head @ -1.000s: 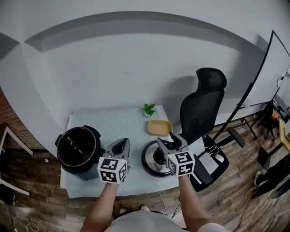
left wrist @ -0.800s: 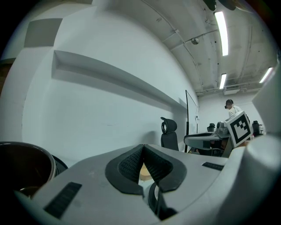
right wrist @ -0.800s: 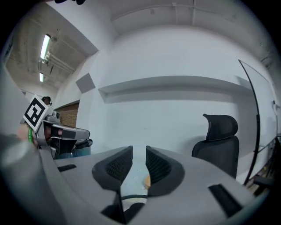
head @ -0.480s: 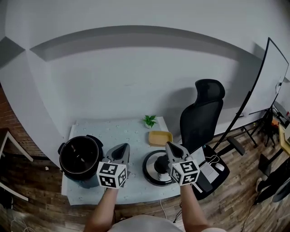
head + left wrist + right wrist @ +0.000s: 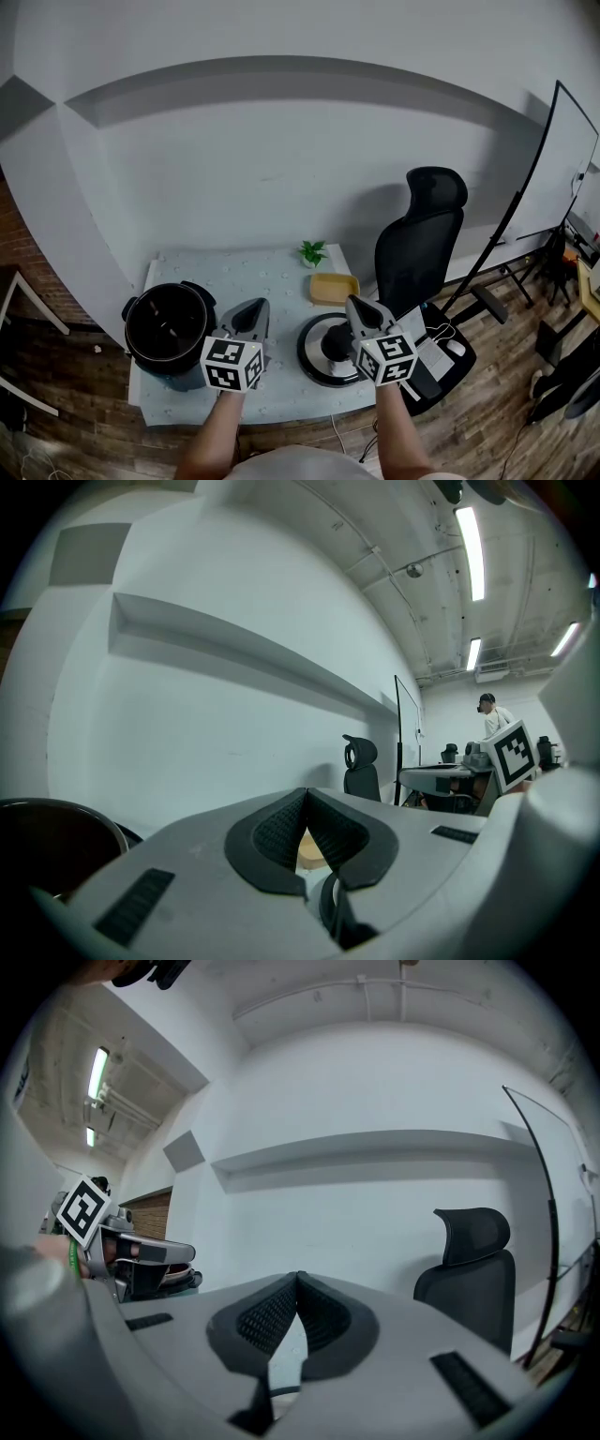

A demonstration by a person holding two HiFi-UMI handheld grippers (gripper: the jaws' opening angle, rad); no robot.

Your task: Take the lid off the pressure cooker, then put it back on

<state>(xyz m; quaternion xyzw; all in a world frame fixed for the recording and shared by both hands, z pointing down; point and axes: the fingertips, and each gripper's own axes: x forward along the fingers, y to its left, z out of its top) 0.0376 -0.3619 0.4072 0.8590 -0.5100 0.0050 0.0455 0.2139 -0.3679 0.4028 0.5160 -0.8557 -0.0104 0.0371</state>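
The black pressure cooker (image 5: 167, 326) stands open at the table's left end, and its rim (image 5: 56, 819) shows at the lower left of the left gripper view. Its round lid (image 5: 314, 354) with a black knob (image 5: 335, 345) lies flat on the table to the cooker's right. My left gripper (image 5: 254, 306) hovers between cooker and lid, jaws shut on nothing (image 5: 305, 795). My right gripper (image 5: 355, 303) hangs just above the lid's right side, also shut and empty (image 5: 298, 1279). Neither gripper touches the lid.
A yellow tray (image 5: 333, 287) and a small green plant (image 5: 312, 251) sit behind the lid on the pale table (image 5: 234, 272). A black office chair (image 5: 420, 234) stands close to the table's right edge. A grey wall rises directly behind the table.
A second ago the right gripper's jaws looked apart over the lid's knob; they are now together and a little higher. The lid has stayed on the table. The left gripper barely moved.
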